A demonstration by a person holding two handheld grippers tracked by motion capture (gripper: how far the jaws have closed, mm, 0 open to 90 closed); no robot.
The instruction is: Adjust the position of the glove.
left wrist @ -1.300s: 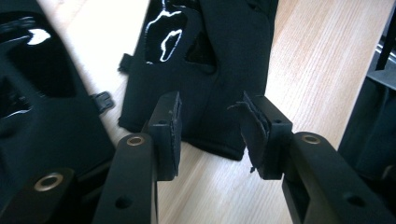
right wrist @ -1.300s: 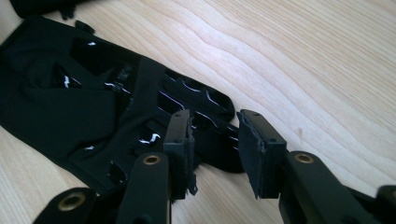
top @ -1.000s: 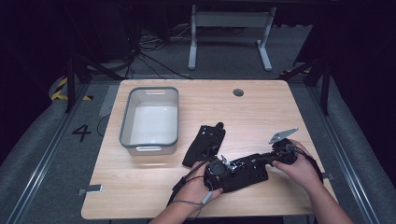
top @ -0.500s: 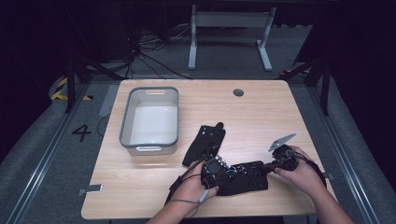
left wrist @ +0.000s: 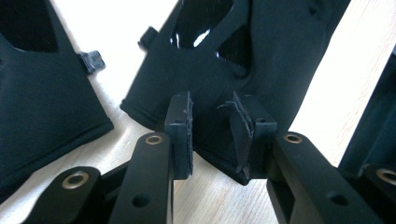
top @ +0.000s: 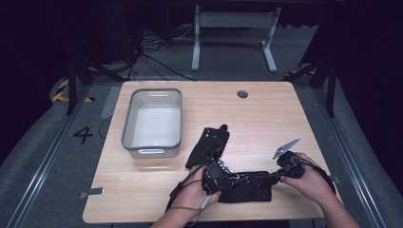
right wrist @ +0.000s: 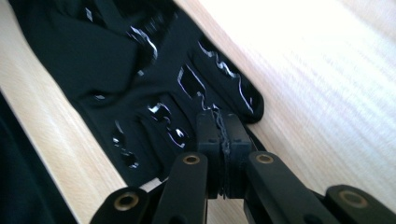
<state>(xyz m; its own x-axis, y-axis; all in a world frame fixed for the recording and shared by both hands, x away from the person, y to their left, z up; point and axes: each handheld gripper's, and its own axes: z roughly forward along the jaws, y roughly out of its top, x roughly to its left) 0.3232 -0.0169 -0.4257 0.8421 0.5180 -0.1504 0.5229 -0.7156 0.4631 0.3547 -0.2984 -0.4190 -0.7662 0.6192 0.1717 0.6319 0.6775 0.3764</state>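
Quick count of what was out there: two black gloves, one [top: 208, 146] lying near the middle of the bench [top: 266, 118] and the other [top: 247, 185] down at the near edge. One grey-rimmed white tub [top: 153, 121] sat on the left side. Two claws were in play, a left claw [top: 216, 172] and a right claw [top: 274, 175], each in one of the person's two hands. One round dark hole [top: 242, 94] showed in the bench top near the far edge. One bench in total.

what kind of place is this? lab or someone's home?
Likely a lab recording bay: a lone wooden table on grey floor with rails, a painted number 4, loose cables behind, dark surroundings.
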